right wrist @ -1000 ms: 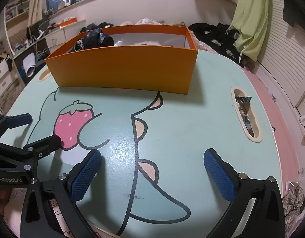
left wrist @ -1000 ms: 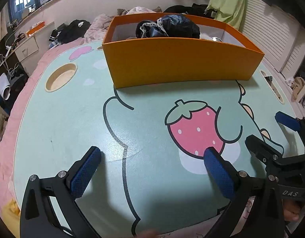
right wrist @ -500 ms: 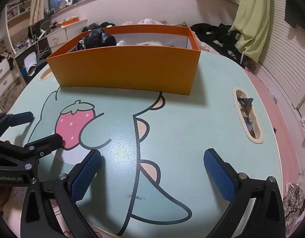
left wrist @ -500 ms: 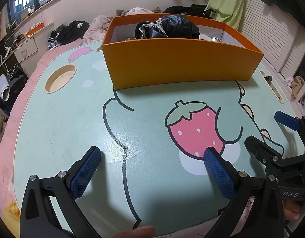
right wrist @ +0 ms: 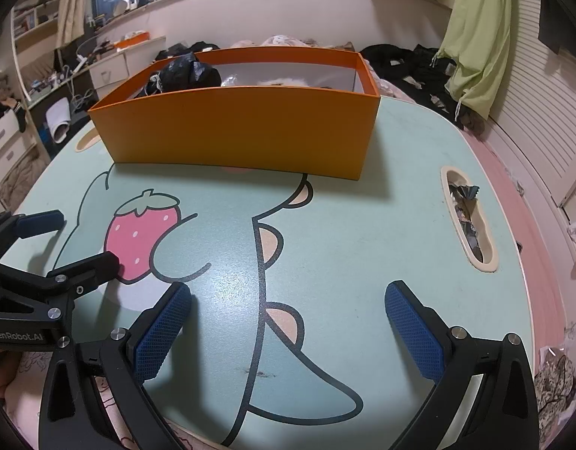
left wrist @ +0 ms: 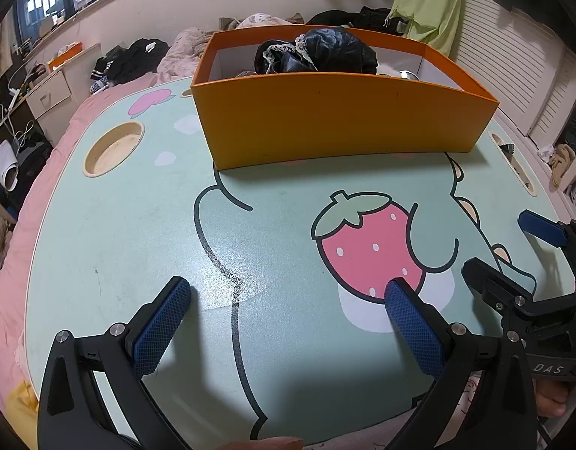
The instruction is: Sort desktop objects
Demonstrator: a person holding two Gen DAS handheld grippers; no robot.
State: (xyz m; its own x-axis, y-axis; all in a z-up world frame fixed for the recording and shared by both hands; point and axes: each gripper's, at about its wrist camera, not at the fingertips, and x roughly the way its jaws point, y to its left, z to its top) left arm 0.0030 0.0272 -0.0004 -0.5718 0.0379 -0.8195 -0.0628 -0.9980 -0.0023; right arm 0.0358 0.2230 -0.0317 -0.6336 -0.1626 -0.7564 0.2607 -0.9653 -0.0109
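The left gripper is held low over the near edge of the worktop, its jaws spread wide with nothing between them. The right gripper is held alongside it in the same way, jaws spread and empty. No loose object is seen between either pair of jaws or on the printed surface ahead of them. The orange box stands well beyond the jaws at the far side of the worktop, and dark bundled items are seen inside it, above its front wall. A round recess lies ahead and to the left of the left jaws and appears empty. A long slot lies ahead and to the right of the right jaws, with small dark crumpled pieces seen in it.

The sorting is judged to be finished or nearly so, since the desktop objects seem already gathered in the box. If anything remains, the slot is best checked with the right gripper, its jaws kept spread until they straddle a piece. The left gripper is best kept low and apart, so that the two are not knocked together.
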